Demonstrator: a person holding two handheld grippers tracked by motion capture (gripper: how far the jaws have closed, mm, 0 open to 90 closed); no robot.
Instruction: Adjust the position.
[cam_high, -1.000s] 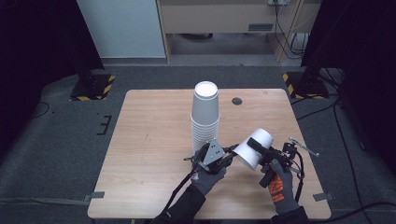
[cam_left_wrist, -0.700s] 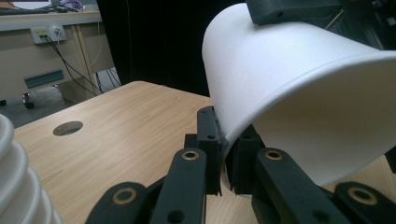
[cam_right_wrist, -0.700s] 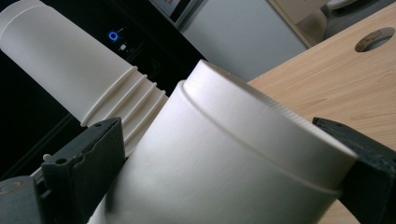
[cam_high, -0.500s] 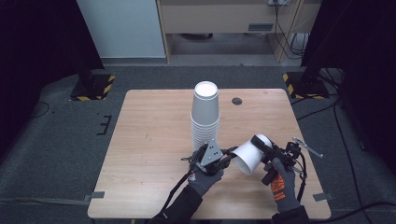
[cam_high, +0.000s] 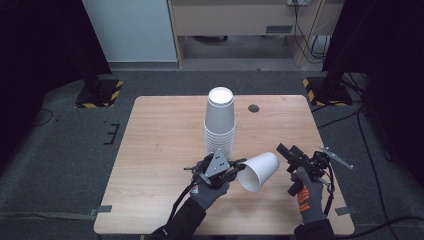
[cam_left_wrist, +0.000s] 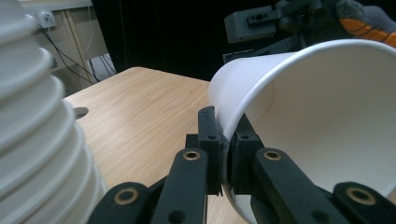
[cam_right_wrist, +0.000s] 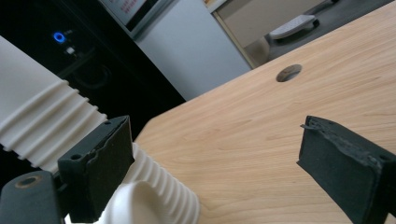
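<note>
A single white paper cup (cam_high: 259, 171) hangs tilted on its side just above the table, its mouth toward the person. My left gripper (cam_high: 235, 167) is shut on its rim; in the left gripper view the jaws (cam_left_wrist: 226, 156) pinch the rim edge of the cup (cam_left_wrist: 322, 112). My right gripper (cam_high: 286, 151) stands open to the right of the cup's base, apart from it. In the right gripper view its fingers (cam_right_wrist: 98, 158) are spread wide with nothing between them. A tall stack of white cups (cam_high: 220, 122) stands upside down behind the left gripper.
The wooden table (cam_high: 160, 150) has a round cable hole (cam_high: 254, 108) at the back right. The cup stack (cam_left_wrist: 37, 130) rises close at the left gripper's side. Dark stands with striped bases (cam_high: 97, 95) sit on the floor beyond the table.
The right gripper has let go of the cup, opened, and drawn back to the right. The cup now hangs from the left gripper alone, lower and more tilted.
</note>
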